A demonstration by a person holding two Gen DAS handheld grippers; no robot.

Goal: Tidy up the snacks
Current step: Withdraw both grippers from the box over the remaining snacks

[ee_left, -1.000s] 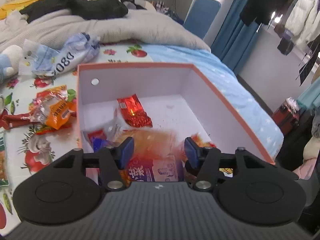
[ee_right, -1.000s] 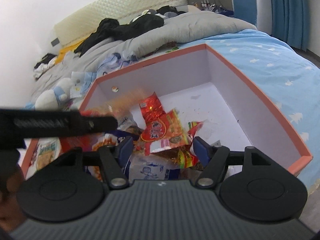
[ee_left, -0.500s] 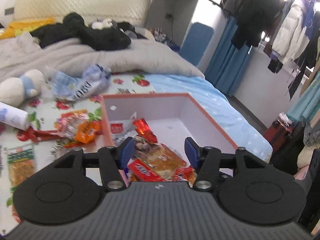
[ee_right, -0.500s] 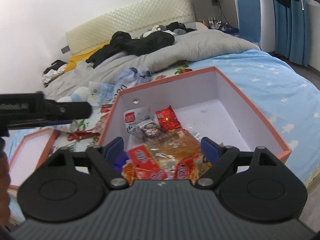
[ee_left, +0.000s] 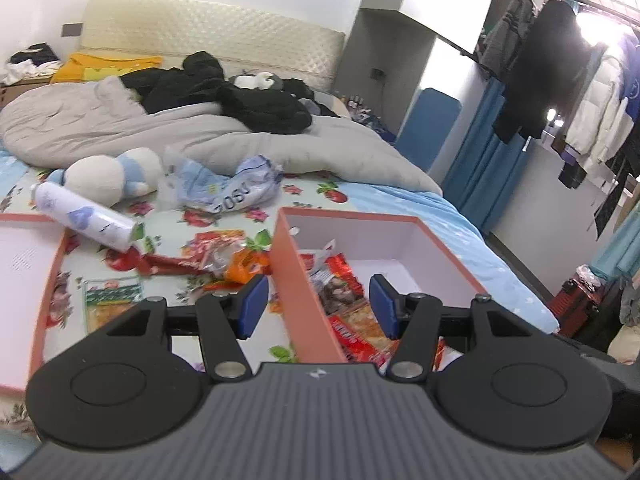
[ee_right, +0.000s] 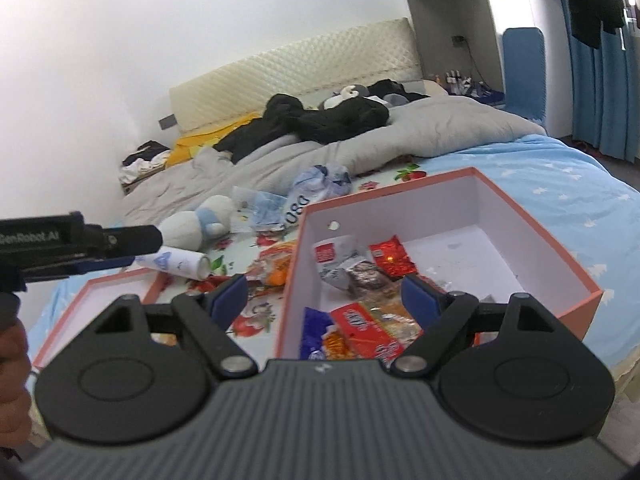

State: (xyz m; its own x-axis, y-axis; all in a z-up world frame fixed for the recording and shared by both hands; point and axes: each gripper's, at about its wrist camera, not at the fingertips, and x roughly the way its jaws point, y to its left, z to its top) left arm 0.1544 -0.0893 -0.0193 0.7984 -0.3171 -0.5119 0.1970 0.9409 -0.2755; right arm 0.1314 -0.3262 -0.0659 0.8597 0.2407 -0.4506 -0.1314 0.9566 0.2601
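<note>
On the bed [ee_left: 404,204], with its flowered sheet, my left gripper [ee_left: 314,306] and right gripper [ee_right: 322,302] hang with fingers apart and empty, the right having just widened. Below, snacks [ee_right: 370,320] fill the near end of the pink box [ee_right: 504,200], its long axis running away from me. More packets [ee_left: 224,258] lie left of it.

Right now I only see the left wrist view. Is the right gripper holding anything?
Observer: No. The right gripper is open, with nothing between its pads; its jaws have just been opening.
Operator: What is in the box's near corner? My gripper body hides it.
Observer: A blue packet lies there beside a red packet, inside the orange box.
Operator: Is my gripper visible to you?
Observer: Yes. The left gripper shows side-on, left of the box.
</note>
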